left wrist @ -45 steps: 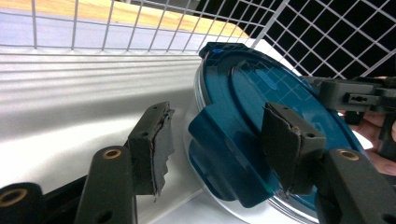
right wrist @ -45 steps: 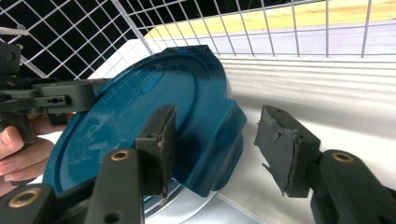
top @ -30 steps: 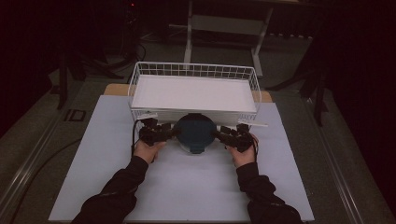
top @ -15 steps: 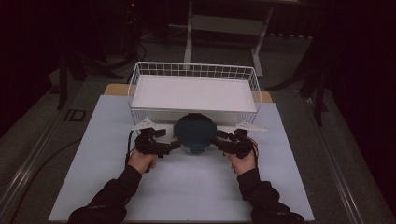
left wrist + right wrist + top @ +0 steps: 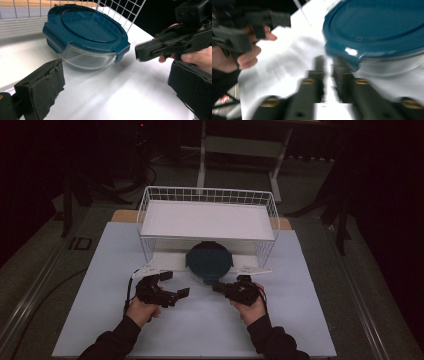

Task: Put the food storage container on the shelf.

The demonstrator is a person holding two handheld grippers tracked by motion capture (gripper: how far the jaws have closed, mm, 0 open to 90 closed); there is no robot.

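Jaws: left gripper (image 5: 174, 284) is spread wide and holds nothing; in its own view the two black foam pads (image 5: 42, 85) stand far apart at the frame's bottom corners, the right one cut off by the edge. Right gripper (image 5: 217, 287) has its jaws drawn nearly together with only a thin slit between them and nothing in it, though its own view is motion-blurred, so the tips are hard to read (image 5: 327, 75). Landmark is the round glass container (image 5: 209, 263) with the dark teal lid (image 5: 86, 26): it sits on the white table (image 5: 200, 330), its far part tucked under the front edge of the wire basket (image 5: 207, 195), so the high view hides its back rim. Left gripper is near the container on its left front side, not touching; right gripper is just in front of it, slightly right, apart from it in the high view. In the left gripper view the container's clear wall shows below the lid, a lid clip hanging at its near right; contents cannot be made out. In the right gripper view the lid edge looms close above the jaws, top and right of the container cut off; whether the jaw tips touch the glass cannot be told through the blur. Both hands' forearms run off the bottom frame edge in dark sleeves.
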